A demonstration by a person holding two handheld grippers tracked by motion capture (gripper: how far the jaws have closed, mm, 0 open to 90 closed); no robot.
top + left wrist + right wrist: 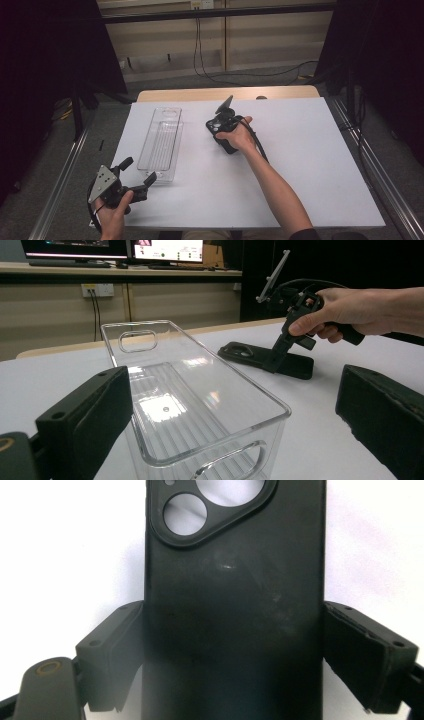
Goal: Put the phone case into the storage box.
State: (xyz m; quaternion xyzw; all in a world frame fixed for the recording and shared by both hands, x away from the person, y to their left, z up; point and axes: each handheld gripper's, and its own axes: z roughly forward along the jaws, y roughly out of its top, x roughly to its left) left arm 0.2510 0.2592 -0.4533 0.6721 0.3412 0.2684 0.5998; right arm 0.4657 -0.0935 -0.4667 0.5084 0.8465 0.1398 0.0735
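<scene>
A black phone case (pixel 215 125) lies flat on the white table, its camera cut-outs at the far end. My right gripper (pixel 223 132) is shut on it, one jaw against each long side, as the right gripper view shows: phone case (pixel 235 555), right gripper (pixel 232 630). From the left gripper view the same phone case (pixel 265 360) rests on the table under the right gripper (pixel 280 349). My left gripper (pixel 139 169) stands open at the near end of a clear plastic bin (pixel 146 145), with nothing between its jaws. The bin's rim (pixel 235 371) sits just ahead of the left gripper (pixel 240 412).
The white sheet (pixel 300 165) covers most of the table, with bare wood at its far edge (pixel 200 94). Metal rails run along both sides of the table. Monitors and a shelf stand beyond the bin (pixel 165 252).
</scene>
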